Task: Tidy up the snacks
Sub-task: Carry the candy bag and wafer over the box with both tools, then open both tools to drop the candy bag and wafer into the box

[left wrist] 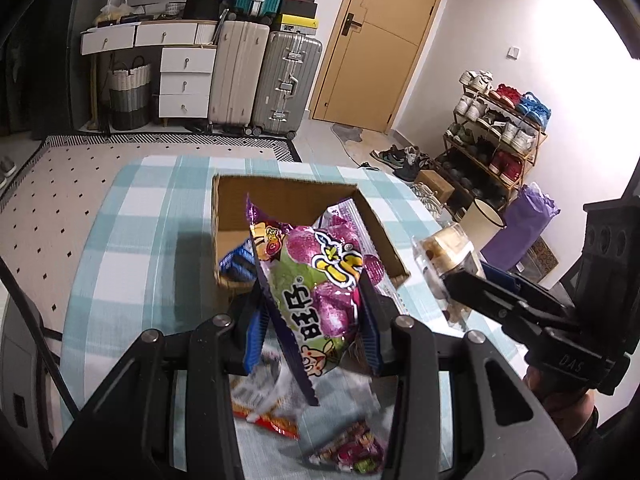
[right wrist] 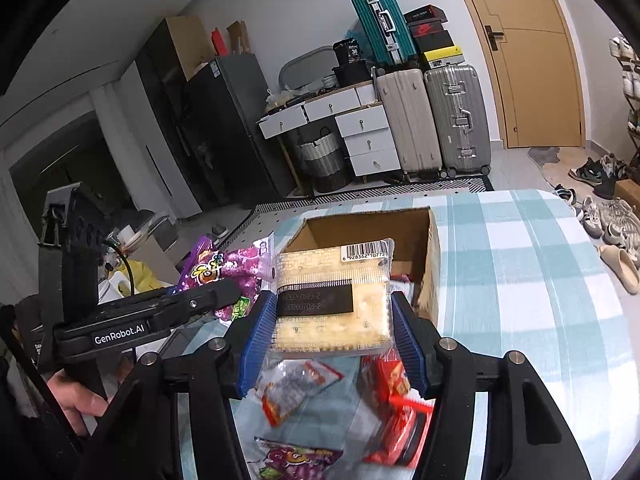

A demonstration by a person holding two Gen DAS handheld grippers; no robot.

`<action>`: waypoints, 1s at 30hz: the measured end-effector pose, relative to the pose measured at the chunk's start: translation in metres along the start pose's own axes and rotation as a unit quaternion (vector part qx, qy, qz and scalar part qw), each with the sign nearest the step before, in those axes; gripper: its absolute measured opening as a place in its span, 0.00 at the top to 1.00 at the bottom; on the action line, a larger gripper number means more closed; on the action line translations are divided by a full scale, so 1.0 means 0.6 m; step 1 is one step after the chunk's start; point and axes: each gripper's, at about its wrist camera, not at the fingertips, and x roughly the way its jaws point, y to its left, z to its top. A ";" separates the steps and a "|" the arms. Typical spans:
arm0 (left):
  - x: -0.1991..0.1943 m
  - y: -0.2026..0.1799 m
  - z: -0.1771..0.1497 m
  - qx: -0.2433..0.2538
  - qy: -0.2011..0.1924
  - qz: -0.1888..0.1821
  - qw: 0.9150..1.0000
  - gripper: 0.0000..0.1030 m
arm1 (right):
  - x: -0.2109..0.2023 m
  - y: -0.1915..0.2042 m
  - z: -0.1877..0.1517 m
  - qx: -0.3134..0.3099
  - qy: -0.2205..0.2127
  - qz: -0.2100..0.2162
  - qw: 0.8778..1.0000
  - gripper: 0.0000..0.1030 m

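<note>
My left gripper is shut on a purple and green candy bag and holds it above the table, just in front of an open cardboard box. A blue packet lies inside the box. My right gripper is shut on a clear pack of pale biscuits with a barcode, held in front of the same box. The pack and right gripper also show in the left wrist view. The candy bag shows at the left of the right wrist view.
Loose snack packets lie on the checked tablecloth below the grippers: red ones, a clear one and a purple one. Suitcases and drawers stand at the back wall. A shoe rack is to the right.
</note>
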 end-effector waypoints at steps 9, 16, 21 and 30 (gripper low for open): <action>0.074 0.004 0.049 0.005 0.018 0.019 1.000 0.65 | 0.057 -0.026 0.050 0.012 0.012 0.003 1.000 0.44; 0.144 0.030 0.074 -0.003 0.034 0.025 0.999 0.65 | 0.111 -0.049 0.075 0.012 0.026 -0.004 1.000 0.44; 0.193 0.047 0.085 -0.002 0.049 0.031 0.998 0.65 | 0.150 -0.063 0.084 0.017 0.037 -0.002 0.999 0.44; 0.248 0.077 0.086 -0.006 0.062 0.038 0.997 0.64 | 0.200 -0.085 0.080 0.028 0.048 -0.006 0.998 0.44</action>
